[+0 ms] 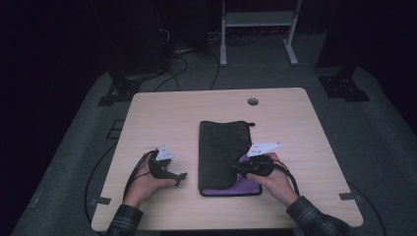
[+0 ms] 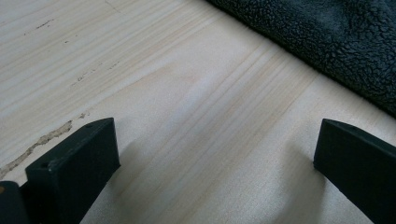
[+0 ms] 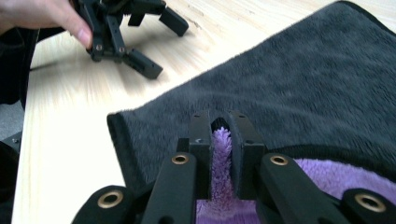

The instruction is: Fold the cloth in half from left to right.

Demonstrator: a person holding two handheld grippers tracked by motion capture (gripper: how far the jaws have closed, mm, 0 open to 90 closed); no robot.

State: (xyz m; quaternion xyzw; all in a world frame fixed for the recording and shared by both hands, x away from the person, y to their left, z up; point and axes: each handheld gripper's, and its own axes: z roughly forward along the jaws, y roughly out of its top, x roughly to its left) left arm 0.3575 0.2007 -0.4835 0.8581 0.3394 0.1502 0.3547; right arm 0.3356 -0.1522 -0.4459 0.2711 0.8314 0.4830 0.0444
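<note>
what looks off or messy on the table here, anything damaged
The dark towel lies fairly square, but its near edge is turned up, baring the purple underside where the right gripper pinches a fold. The table has a chipped, scuffed streak in its surface beside the left gripper, which rests open.

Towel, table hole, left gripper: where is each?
towel (image 1: 221, 147): high view, dark top side.
table hole (image 1: 253, 102): high view, its middle.
left gripper (image 1: 183, 178): high view, between its open fingertips.
</note>
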